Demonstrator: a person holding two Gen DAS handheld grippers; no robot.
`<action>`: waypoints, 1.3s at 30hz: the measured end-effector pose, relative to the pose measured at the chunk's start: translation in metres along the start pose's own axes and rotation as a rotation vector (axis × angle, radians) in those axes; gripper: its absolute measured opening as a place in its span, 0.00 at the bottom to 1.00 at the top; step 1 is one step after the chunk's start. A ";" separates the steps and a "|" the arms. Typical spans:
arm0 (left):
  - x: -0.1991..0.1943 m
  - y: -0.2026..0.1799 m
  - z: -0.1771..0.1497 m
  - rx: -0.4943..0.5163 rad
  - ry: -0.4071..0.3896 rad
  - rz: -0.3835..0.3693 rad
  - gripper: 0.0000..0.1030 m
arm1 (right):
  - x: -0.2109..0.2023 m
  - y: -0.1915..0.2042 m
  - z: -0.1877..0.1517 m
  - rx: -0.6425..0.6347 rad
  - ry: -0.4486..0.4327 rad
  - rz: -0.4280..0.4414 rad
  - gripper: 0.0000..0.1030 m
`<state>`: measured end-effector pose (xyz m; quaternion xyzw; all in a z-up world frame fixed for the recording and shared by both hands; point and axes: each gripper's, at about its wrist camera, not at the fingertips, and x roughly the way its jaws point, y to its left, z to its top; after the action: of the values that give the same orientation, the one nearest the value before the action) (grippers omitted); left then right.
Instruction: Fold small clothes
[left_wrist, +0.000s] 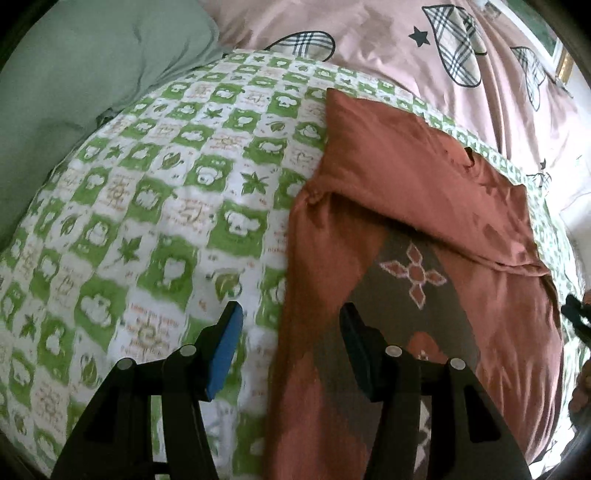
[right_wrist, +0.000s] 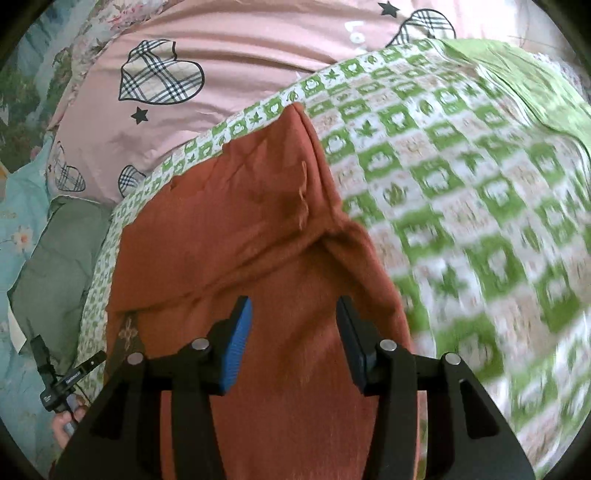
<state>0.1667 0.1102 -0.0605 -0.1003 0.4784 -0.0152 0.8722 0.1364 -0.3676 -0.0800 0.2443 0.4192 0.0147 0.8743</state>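
A rust-orange small garment (left_wrist: 406, 192) lies on a green-and-white checked blanket (left_wrist: 166, 184), with one side folded over itself. A grey panel with a diamond flower motif (left_wrist: 415, 275) shows below the fold. My left gripper (left_wrist: 291, 321) hovers open over the garment's left edge, one pad above the blanket and one above the cloth, nothing between them. In the right wrist view the same garment (right_wrist: 258, 221) fills the middle. My right gripper (right_wrist: 293, 317) stands open just above the garment, with no cloth pinched between its pads.
The checked blanket (right_wrist: 461, 184) spreads wide beside the garment. A pink duvet with plaid hearts (left_wrist: 388, 55) lies behind it, and a grey-green pillow (left_wrist: 74, 74) sits at the far left. A hand on a black device (right_wrist: 62, 380) shows over a teal floral sheet (right_wrist: 22, 221).
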 end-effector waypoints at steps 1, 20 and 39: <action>-0.004 0.001 -0.004 -0.009 0.005 -0.017 0.54 | -0.005 -0.002 -0.007 0.006 0.003 0.006 0.47; -0.063 0.020 -0.135 0.088 0.120 -0.389 0.61 | -0.083 -0.056 -0.144 -0.012 0.194 0.268 0.48; -0.063 0.042 -0.154 0.054 0.165 -0.462 0.08 | -0.069 -0.066 -0.148 0.013 0.202 0.440 0.30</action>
<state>0.0007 0.1340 -0.0966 -0.1823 0.5119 -0.2351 0.8059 -0.0297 -0.3800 -0.1376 0.3327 0.4411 0.2266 0.8021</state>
